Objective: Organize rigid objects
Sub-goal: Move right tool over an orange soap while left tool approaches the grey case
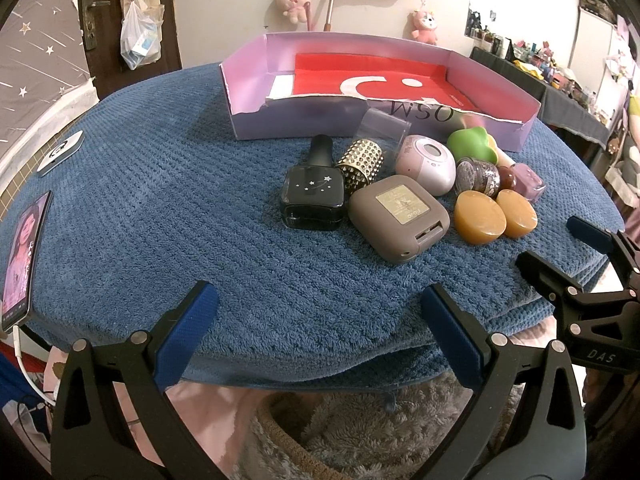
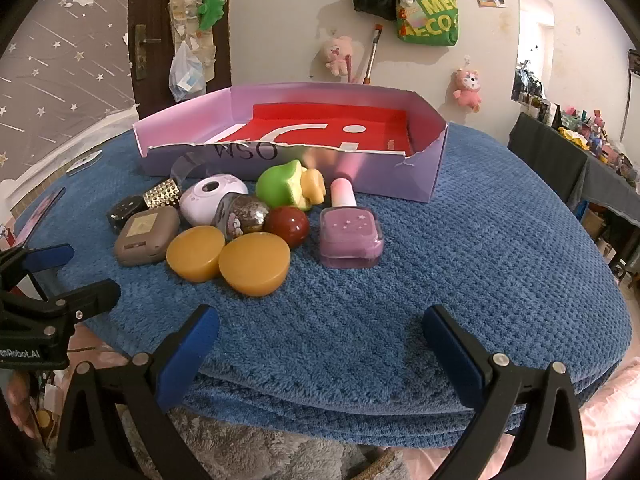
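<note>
The left hand-held gripper point(image 1: 319, 334) has a black frame with two triangular arms, and each arm has a long triangular opening. Each finger carries a flat blue pad point(image 1: 188, 332) on its inner face. Round silver rivets point(image 1: 138, 337) sit at the joints, two on each arm. The right hand-held gripper point(image 2: 321, 354) has the same build: black arms, blue pads point(image 2: 452, 360), silver rivets point(image 2: 498, 359). In the left wrist view, its side body is black and has the white letters "DAS" point(image 1: 600, 355). In the right wrist view, the body of the left one has small silver screws and white print ending in "Robot.AI" point(image 2: 20, 354).
</note>
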`<action>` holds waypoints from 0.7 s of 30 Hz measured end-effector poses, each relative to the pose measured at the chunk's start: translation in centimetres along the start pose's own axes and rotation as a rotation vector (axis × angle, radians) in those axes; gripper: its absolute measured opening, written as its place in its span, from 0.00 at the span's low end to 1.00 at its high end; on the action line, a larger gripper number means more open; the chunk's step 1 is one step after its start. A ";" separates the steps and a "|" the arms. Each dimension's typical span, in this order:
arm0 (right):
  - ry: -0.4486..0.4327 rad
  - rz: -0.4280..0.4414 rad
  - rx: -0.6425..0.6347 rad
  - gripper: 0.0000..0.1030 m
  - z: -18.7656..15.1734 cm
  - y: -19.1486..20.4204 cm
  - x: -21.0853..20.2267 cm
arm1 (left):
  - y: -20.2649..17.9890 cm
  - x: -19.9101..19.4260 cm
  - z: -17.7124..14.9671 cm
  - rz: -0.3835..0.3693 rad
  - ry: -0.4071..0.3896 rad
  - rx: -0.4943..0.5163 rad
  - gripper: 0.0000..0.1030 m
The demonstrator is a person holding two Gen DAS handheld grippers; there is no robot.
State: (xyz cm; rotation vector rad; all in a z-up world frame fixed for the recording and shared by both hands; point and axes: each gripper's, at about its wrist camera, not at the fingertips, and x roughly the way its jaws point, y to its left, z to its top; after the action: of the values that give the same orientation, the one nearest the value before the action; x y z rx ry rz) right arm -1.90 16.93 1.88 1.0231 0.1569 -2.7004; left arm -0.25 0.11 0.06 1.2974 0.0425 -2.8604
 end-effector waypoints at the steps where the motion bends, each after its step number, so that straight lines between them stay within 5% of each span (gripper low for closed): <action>1: 0.002 0.002 -0.002 1.00 0.1 0.0 0.0 | 0.0 0.0 0.0 -0.001 0.000 0.001 1.00; 13: 0.005 0.024 -0.019 0.95 0.2 0.0 0.2 | 0.5 -0.1 0.4 -0.023 0.001 -0.016 1.00; 21: -0.002 0.042 -0.028 0.85 0.2 0.2 0.1 | 0.2 -0.2 0.5 -0.025 -0.003 -0.003 0.90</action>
State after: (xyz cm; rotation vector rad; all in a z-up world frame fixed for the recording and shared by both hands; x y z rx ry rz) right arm -2.06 16.67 1.94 1.0046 0.1697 -2.6537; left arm -0.43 -0.09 0.54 1.3012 0.0638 -2.8816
